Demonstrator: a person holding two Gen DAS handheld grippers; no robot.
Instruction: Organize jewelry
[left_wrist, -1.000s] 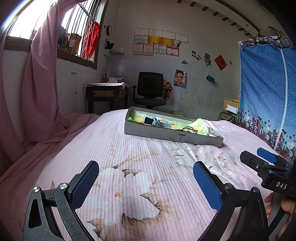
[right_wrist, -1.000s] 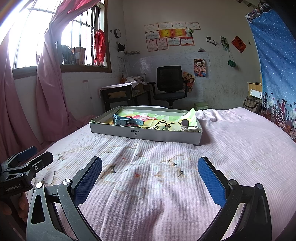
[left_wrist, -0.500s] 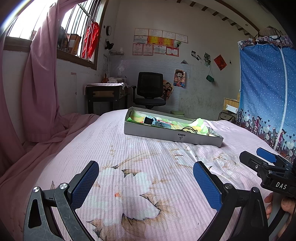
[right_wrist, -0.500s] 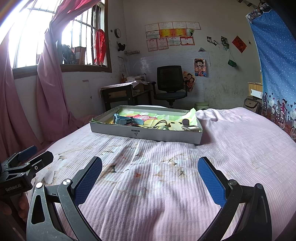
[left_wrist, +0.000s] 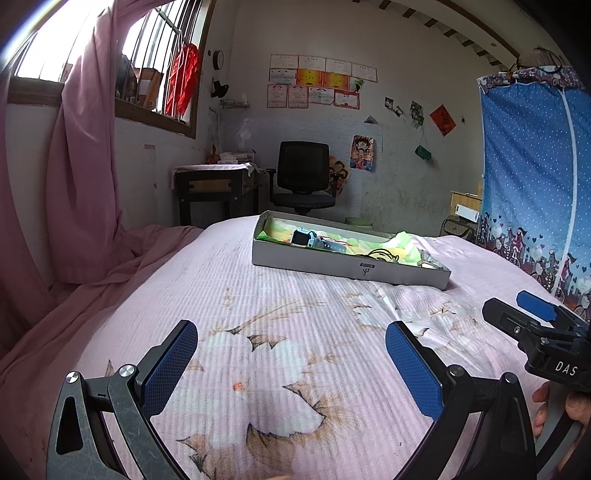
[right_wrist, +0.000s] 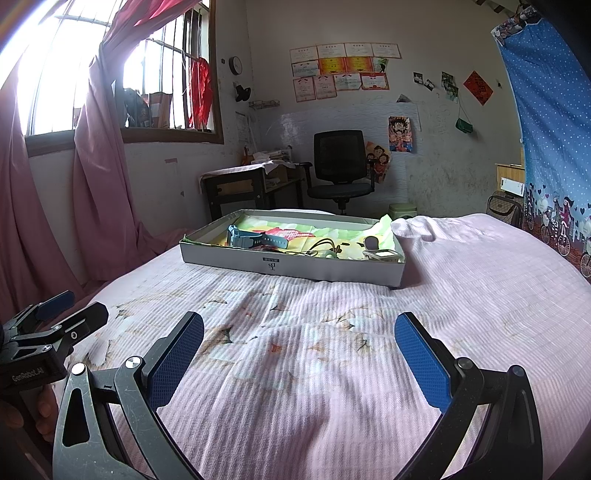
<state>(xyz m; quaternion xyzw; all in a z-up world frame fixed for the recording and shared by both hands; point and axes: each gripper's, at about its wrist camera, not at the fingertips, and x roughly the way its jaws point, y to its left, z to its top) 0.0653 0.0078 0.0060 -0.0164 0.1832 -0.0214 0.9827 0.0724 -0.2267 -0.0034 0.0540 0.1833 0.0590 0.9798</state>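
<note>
Left wrist view: nothing has shifted over the last second, frame matches the earlier ones almost exactly. left gripper (left_wrist: 291, 354) is spread wide with nothing between the pads, low over the near part of the bed (left_wrist: 229, 295). The box (left_wrist: 347, 271) sits toward the far edge of the bed, well apart from the gripper; a blue watch (left_wrist: 314, 240) and a dark cord piece (left_wrist: 380, 254) lie inside on green-yellow paper lining. right gripper (left_wrist: 532, 317) shows at the right edge, a hand (left_wrist: 565, 406) on its handle. Right wrist view: same story, no motion. right gripper is also wide open and holding nothing, hovering over the near bed. Blue watch lies in the left half of the box, cord piece mid-box, a small pale framed item (right_wrist: 382, 254) by the right end; can't tell what it is. Read: both tools idle, all visible jewelry already in the box. Fits either pre-sort or finished; can't settle which.
</note>
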